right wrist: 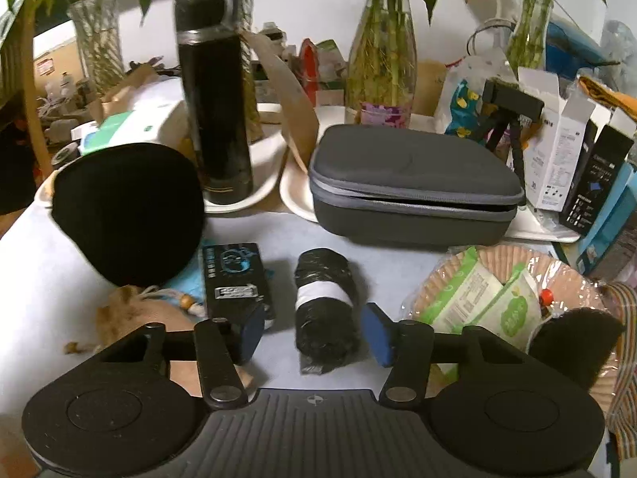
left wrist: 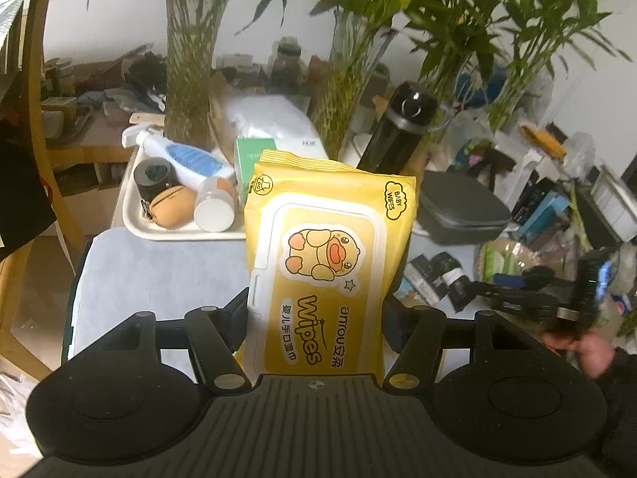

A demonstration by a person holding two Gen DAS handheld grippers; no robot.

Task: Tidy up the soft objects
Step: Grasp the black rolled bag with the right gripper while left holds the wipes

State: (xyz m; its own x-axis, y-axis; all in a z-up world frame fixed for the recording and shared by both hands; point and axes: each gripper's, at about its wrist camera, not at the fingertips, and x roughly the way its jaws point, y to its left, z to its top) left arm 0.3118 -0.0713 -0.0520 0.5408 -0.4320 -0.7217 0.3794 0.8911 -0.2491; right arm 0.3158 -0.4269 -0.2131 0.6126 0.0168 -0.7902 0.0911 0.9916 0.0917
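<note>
Grey and hard-shelled, the zippered case (right wrist: 414,187) sits at the back of the pale blue surface (right wrist: 119,318), beside a tall black flask (right wrist: 215,99). Yellow baby wipes pack (left wrist: 326,263) is clamped between the fingers of the left gripper (left wrist: 316,318), held above the surface in front of a white tray (left wrist: 135,219). Smaller, a black roll of bags (right wrist: 324,310) lies on the surface between the spread fingers of the right gripper (right wrist: 314,330), which touch nothing. Next to the roll lies a black box (right wrist: 235,279).
</note>
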